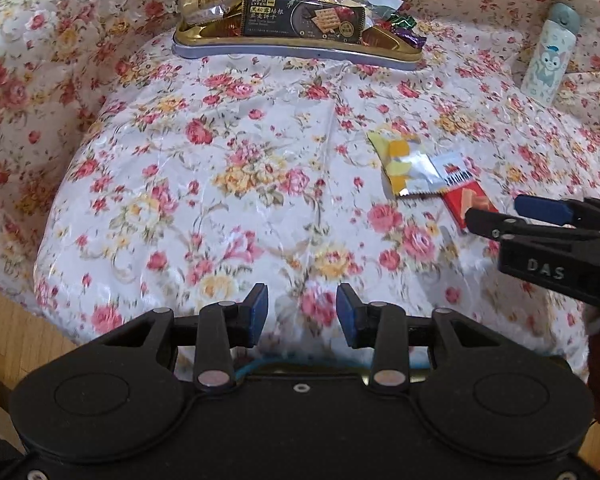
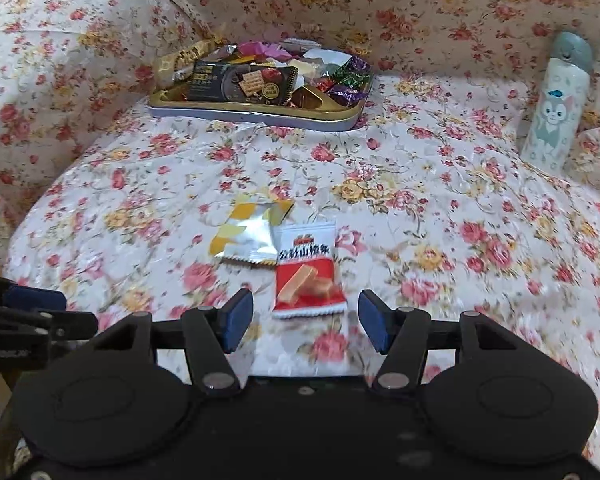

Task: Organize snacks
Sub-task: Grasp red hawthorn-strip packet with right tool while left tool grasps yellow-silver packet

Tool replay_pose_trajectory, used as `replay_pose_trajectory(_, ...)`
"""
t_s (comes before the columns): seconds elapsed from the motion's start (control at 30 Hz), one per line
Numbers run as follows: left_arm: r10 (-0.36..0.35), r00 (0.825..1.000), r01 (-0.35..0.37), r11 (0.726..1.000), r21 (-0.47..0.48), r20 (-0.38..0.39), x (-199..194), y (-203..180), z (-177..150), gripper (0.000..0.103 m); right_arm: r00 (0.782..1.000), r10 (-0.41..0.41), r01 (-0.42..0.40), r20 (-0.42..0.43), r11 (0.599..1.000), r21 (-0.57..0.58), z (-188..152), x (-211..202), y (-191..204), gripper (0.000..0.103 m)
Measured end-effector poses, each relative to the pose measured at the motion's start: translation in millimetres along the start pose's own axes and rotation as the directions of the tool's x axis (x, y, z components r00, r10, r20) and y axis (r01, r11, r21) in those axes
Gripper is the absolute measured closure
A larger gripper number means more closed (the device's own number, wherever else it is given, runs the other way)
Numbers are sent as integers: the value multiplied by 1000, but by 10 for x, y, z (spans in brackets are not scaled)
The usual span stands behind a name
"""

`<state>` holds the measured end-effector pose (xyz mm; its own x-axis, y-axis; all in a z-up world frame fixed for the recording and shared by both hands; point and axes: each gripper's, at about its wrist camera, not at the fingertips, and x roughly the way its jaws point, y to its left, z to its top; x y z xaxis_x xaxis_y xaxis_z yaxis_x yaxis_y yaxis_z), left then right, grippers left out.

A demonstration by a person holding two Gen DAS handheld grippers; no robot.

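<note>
A red and white snack packet [image 2: 306,280] lies on the floral cloth, partly over a yellow and silver packet [image 2: 244,236]. My right gripper [image 2: 304,312] hovers just short of the red packet, open, its pads clear of the packet on either side. In the left wrist view the same red packet [image 1: 466,200] and yellow packet [image 1: 406,164] lie at right, with the right gripper [image 1: 504,210] reaching in over the red one. My left gripper [image 1: 302,304] is open over bare cloth, holding nothing. A gold-lined tin tray [image 2: 260,118] at the back holds several snacks, among them a black cracker packet [image 2: 240,84].
A white bottle with a cartoon print [image 2: 556,108] stands at the back right. The floral cloth runs up a backrest behind the tray [image 1: 292,50]. The wooden floor [image 1: 16,332] shows past the cloth's left edge. The left gripper [image 2: 60,310] shows at the left edge of the right wrist view.
</note>
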<state>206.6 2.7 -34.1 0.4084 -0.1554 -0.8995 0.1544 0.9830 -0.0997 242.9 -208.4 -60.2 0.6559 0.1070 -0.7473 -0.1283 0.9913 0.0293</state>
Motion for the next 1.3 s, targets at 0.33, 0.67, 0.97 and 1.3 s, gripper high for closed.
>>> replay_pose_trajectory(0.33,-39,999,39,999,4,35,184,-10,341,53,1000,-4,4,1,998,-68,57,347,44,42)
replay_pose_trajectory(0.67,-96,991,93,995,38,89,290,-235,625,45,998,9,-2,62,993,-118,24,363,-35,47)
replay_pose_trajectory(0.97,-130,988,127,991,42,84,415,-464,774,45,997,7,1,78,994,-105,-2,353,-97,47)
replay_pose_trajectory(1.3,-144,987,142,989,38,69,561,-627,852,44,996,5,5,88,994,-111,-22,362,-86,46)
